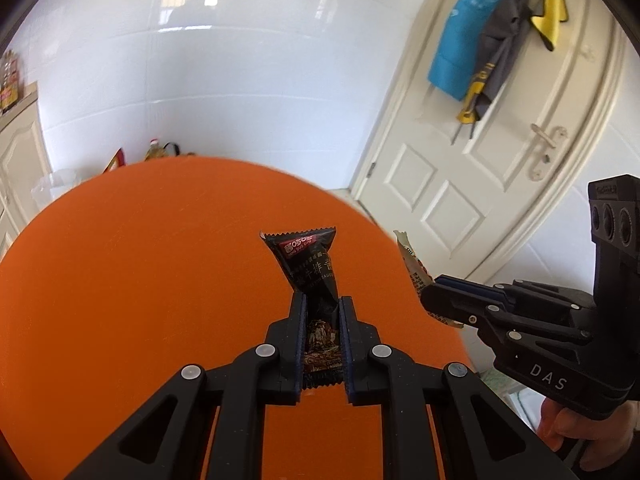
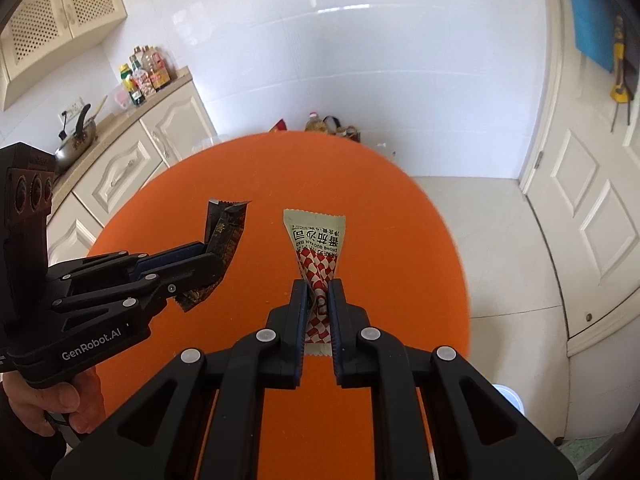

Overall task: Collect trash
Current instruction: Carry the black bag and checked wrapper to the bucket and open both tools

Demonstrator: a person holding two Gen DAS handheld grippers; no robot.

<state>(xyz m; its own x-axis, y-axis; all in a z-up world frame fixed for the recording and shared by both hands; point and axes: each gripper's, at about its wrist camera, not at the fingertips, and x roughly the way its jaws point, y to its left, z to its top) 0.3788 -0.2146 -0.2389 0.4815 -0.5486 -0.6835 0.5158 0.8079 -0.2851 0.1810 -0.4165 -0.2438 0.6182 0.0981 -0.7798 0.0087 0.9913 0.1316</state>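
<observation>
Trash packets both being pinched: black sachet [image 1: 310, 280] clamped low in the left gripper [image 1: 322, 312], red-checked sachet [image 2: 318, 256] in the right gripper [image 2: 318, 296], hanging above the orange table [image 1: 140, 280], risking slipping free if either squeeze slackens.

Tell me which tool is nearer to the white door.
Right. The right tool, shut on the red-checked sachet, is on the side of the orange table toward the white door; the left tool, holding the black sachet, sits farther away.
</observation>
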